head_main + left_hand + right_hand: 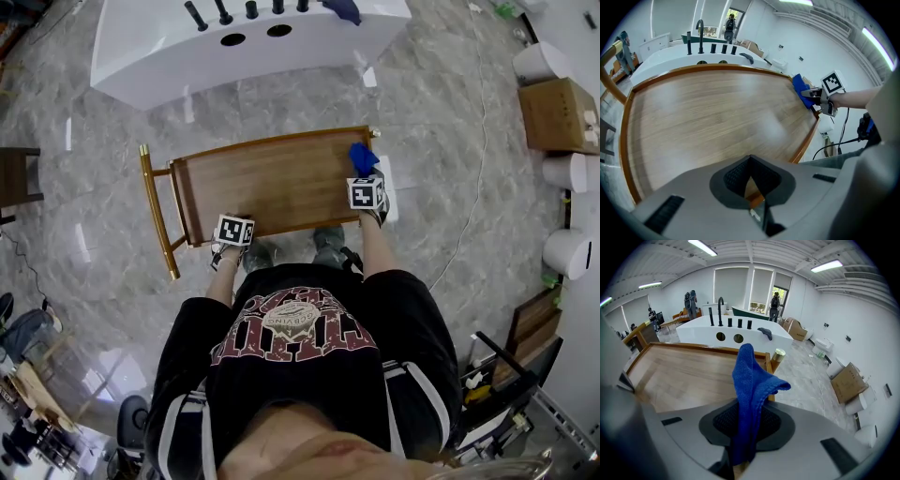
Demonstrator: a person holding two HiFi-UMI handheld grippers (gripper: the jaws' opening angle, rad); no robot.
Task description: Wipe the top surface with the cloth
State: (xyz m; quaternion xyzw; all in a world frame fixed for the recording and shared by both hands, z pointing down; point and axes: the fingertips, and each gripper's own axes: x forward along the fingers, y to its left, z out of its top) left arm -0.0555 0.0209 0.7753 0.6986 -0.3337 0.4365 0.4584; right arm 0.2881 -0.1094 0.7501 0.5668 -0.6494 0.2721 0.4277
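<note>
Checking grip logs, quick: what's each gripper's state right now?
Left gripper: shut, empty, over the brown wooden tabletop's near rim.
Right gripper: shut on the crumpled blue fabric cloth.

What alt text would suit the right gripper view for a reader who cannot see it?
A blue fabric cloth sticks up from the right gripper, which is shut on it. Beyond lies the brown wooden table top with its orange rim, and farther back a white bathtub with black taps.

Bright ceiling strips, glare on glossy floor, fisheye-bent edges, dark corners
</note>
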